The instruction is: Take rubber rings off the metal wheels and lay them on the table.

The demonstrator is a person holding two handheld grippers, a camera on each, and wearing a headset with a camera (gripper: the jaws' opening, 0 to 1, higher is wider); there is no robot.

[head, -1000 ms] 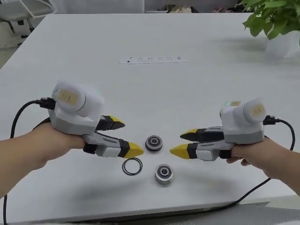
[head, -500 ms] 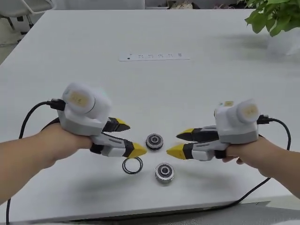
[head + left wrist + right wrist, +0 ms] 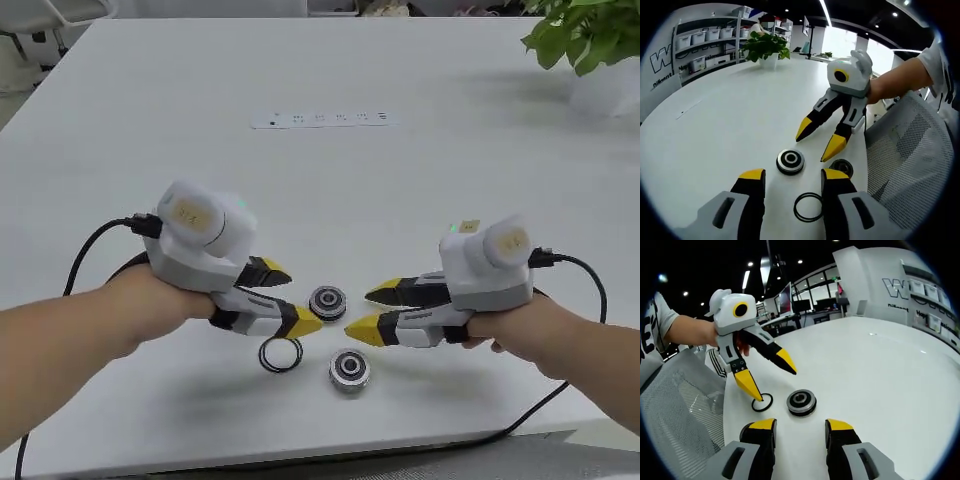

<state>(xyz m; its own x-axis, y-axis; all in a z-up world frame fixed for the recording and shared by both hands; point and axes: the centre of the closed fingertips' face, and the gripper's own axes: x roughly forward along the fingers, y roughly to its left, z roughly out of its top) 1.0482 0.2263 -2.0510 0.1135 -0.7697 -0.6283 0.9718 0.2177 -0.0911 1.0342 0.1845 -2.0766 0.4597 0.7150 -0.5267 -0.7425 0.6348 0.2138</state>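
Observation:
Two small metal wheels with dark rims lie near the table's front edge: one (image 3: 327, 301) between my two grippers, the other (image 3: 349, 368) nearer to me. A loose black rubber ring (image 3: 281, 354) lies flat to their left. My left gripper (image 3: 290, 297) is open just left of the farther wheel (image 3: 790, 161), above the ring (image 3: 808, 207). Facing it from the right, my right gripper (image 3: 360, 311) is also open, and its jaws frame the same wheel (image 3: 801, 402). Neither gripper holds anything.
A white power strip (image 3: 323, 120) lies mid-table farther back. A potted plant (image 3: 585, 45) stands at the far right corner. Cables trail from both grippers over the table's front edge. A mesh office chair (image 3: 910, 145) stands beside the table.
Both grippers have closed in toward each other around the farther wheel, so the gap between their tips is smaller. The wheels and the ring lie where they were.

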